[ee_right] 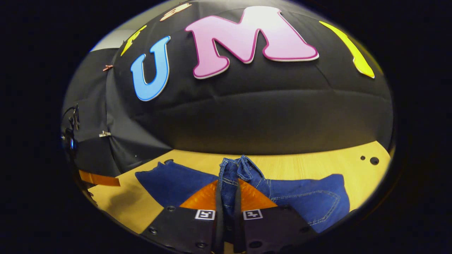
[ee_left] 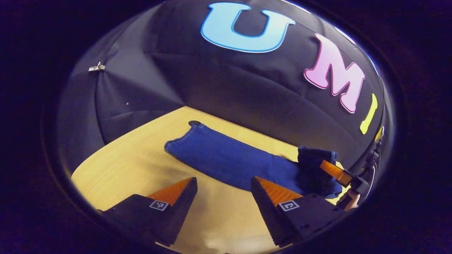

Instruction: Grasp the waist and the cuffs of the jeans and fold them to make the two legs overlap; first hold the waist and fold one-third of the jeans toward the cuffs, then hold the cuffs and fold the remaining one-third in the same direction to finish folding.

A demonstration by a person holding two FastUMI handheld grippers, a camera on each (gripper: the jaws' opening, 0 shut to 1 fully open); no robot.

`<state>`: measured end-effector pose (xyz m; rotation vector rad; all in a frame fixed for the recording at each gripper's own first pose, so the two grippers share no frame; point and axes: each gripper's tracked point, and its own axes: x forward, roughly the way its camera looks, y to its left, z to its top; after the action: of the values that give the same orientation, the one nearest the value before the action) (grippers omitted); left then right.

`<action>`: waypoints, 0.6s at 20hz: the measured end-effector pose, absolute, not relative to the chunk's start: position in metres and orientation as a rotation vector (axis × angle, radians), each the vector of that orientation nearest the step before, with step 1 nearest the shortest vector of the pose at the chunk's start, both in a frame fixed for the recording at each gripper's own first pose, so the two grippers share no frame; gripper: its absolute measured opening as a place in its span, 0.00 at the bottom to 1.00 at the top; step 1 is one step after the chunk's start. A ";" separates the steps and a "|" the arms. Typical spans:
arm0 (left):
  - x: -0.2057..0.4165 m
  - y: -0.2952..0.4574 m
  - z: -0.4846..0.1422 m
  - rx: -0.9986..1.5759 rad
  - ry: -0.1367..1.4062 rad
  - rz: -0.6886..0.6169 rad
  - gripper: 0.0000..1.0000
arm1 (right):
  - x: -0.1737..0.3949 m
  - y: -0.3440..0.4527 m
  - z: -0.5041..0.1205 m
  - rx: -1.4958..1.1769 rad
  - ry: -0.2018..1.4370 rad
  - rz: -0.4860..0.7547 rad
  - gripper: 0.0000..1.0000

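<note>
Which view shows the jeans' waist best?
The right gripper view: the waist is bunched up close between the right gripper fingers. The left gripper view shows it farther off, a dark lump at the jeans' far end.

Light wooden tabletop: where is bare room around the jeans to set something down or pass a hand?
The light wooden tabletop lies bare on the near side of the dark blue denim jeans, around the open left gripper, and past the cuff end. A narrower bare strip borders the black cloth wall. It is crowded at the waist, where the right gripper pinches bunched denim.
</note>
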<state>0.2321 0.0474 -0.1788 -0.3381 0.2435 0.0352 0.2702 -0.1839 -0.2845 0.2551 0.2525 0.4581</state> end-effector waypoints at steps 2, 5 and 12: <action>0.254 0.084 -0.182 -0.317 0.234 0.093 0.96 | 0.268 -0.179 -0.293 0.277 0.277 0.443 0.43; 0.291 0.129 -0.178 -0.260 0.225 0.147 0.97 | 0.261 -0.188 -0.289 0.227 0.260 0.412 0.88; 0.362 0.155 -0.209 -0.151 0.388 0.108 0.96 | 0.239 -0.219 -0.293 0.202 0.272 0.352 0.97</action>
<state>0.3621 0.1550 -0.2088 -0.1512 0.3883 0.1076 0.2387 -0.2187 -0.2935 0.2022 0.2716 0.3525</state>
